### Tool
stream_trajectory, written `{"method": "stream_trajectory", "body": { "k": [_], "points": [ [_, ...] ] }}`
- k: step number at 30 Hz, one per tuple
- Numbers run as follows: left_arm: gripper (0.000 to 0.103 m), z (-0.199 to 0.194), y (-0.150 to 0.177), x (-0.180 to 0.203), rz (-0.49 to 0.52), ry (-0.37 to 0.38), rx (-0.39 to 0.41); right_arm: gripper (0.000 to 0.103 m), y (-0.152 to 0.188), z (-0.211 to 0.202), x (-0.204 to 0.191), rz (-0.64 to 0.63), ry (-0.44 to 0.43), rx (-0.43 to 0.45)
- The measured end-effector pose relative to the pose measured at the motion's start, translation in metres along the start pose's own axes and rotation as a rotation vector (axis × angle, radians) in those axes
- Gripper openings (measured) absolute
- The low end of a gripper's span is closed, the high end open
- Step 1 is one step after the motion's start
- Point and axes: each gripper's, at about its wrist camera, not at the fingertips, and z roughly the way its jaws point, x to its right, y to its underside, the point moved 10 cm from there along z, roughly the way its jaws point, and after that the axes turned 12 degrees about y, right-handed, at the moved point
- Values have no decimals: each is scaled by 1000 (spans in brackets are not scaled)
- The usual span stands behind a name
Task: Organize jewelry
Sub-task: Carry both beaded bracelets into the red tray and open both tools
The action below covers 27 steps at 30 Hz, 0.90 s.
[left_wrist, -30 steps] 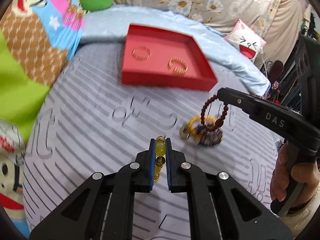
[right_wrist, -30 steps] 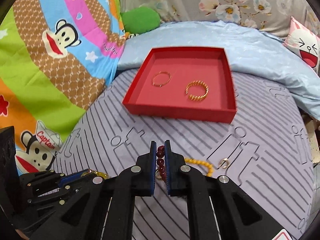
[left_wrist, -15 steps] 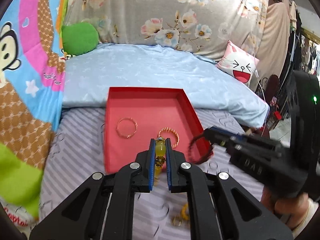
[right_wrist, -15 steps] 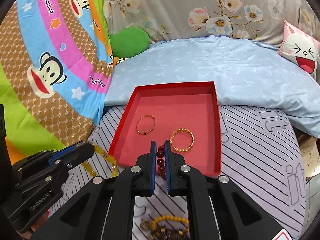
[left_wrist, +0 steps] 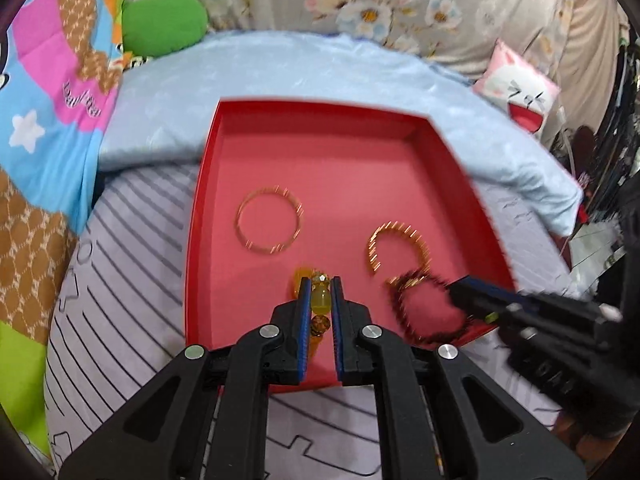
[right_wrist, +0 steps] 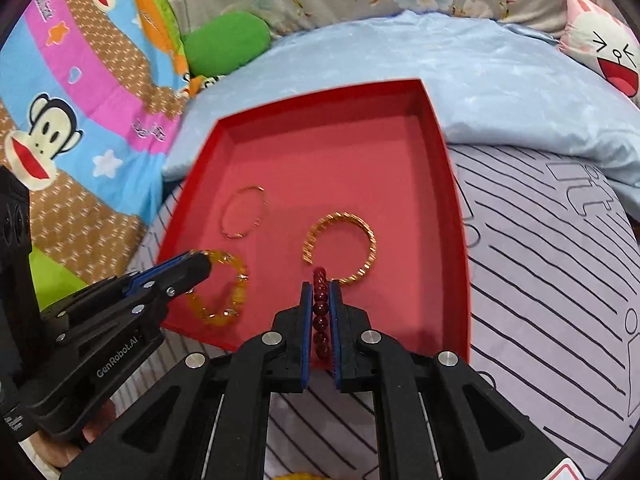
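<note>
Both my grippers reached over the near edge of the red tray (left_wrist: 200,216), each clenched on a bracelet.

My left gripper (left_wrist: 320,300) pinched the yellow bead bracelet (right_wrist: 224,292); my right gripper (right_wrist: 320,300) pinched the dark red bead bracelet (left_wrist: 424,312). Beyond my fingers lay the thick gold bangle (right_wrist: 340,248) and the thin gold ring (right_wrist: 242,212). Half a second before, the tray sat farther ahead.

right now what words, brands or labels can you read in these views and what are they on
"GenRobot.AI" on the side of the left hand-held gripper, seen from the right wrist view.
"it" printed large on the striped grey sheet.
Pink lettering on the cartoon monkey blanket: too blurred to read.
Raised lettering on the right hand-held gripper body: blurred, unreadable.
Nothing readable on the red tray.
</note>
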Motion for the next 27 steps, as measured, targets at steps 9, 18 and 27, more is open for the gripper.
{"method": "stream_trajectory", "body": {
  "k": [9,18,27],
  "points": [
    [11,0,27,-19,-28,-47,-44,8,17,5,10,-47,80,-9],
    [16,-15,44,-18,-47,-49,-46,14,32,-7,8,-52,83,-13],
    [35,-36,35,-19,-83,-64,15,31,28,-34,13,-33,85,35]
  ]
}}
